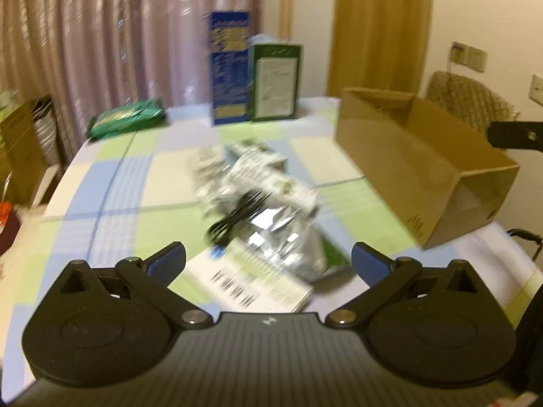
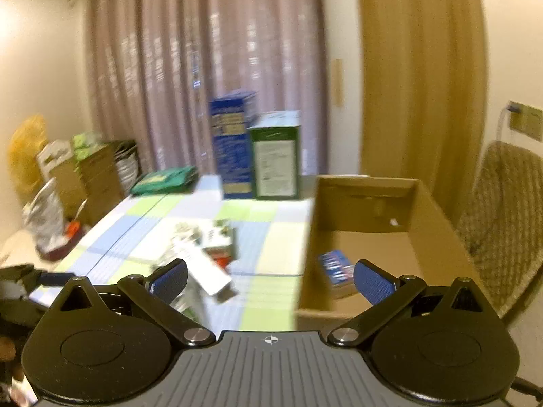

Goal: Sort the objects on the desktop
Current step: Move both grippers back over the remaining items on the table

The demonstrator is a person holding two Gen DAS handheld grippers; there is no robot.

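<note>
The left gripper is standing spread and empty, facing the blurred pile of packets lying just ahead on the checked tablecloth. The right gripper, also spread and empty, is hovering at the open cardboard box already containing a small blue pack. The left is judged nearer the pile.

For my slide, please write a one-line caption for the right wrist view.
Open right gripper faces a cardboard box holding one small blue packet.
</note>
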